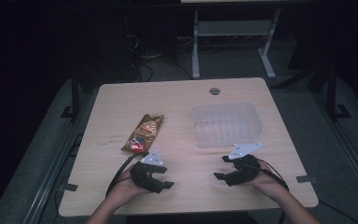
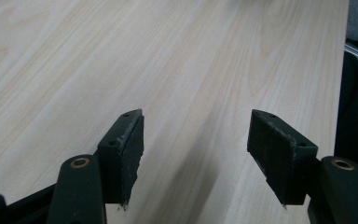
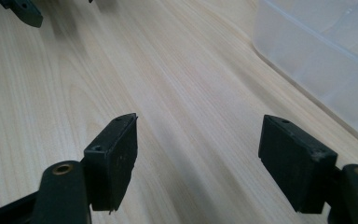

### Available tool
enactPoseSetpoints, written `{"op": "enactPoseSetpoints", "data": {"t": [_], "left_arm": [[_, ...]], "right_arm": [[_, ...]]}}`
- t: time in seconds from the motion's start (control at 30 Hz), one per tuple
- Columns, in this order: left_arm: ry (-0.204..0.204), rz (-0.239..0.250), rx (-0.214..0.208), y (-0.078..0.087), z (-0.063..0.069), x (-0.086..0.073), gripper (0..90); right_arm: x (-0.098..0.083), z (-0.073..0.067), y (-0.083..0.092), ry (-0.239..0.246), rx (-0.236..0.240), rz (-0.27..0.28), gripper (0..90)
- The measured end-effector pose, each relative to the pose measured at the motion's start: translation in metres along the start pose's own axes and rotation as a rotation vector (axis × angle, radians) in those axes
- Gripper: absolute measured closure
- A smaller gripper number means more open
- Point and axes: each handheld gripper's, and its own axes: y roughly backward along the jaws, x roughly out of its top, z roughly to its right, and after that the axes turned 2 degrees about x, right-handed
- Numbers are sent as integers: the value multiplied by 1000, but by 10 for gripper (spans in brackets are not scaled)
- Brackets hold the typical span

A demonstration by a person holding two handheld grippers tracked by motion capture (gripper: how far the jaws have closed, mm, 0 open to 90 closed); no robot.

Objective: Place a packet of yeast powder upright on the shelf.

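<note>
1. Pale wood-grain surface (image 1: 182,98) across the middle of the high view, with a round grommet hole (image 1: 215,90) near its far edge.
2. Brown and red snack packet (image 1: 142,134) left of centre, lying flat; printing too small and blurred to read.
3. Clear plastic tub (image 1: 224,123) right of centre, well apart from the packet; seen also at the upper right of the right gripper view.
4. Left gripper (image 1: 167,185) at lower centre-left, held just below the packet; jaws spread wide with nothing between them over bare wood in the left gripper view.
5. Right gripper (image 1: 221,168) at lower centre-right, just below the tub; jaws likewise spread and empty.
</note>
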Motion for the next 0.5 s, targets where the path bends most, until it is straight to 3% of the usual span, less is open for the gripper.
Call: {"op": "enactPoseSetpoints", "data": {"t": [0.17, 0.2, 0.23, 0.27, 0.37, 0.5], "left_arm": [[30, 10, 8, 3, -4, 3, 398], [51, 15, 24, 5, -7, 4, 417], [51, 15, 24, 5, -7, 4, 427], [42, 8, 53, 8, -11, 6, 444], [50, 9, 94, 16, -17, 9, 540], [79, 30, 112, 24, -25, 11, 673]], "right_arm": [[-1, 1, 0, -2, 3, 11, 272], [-2, 1, 2, -9, 7, 13, 272], [-2, 2, 2, -10, 9, 17, 272], [-3, 2, 2, -9, 11, 17, 271], [-1, 2, 1, 3, 6, 5, 266], [2, 2, -1, 3, -5, 13, 266]]}}
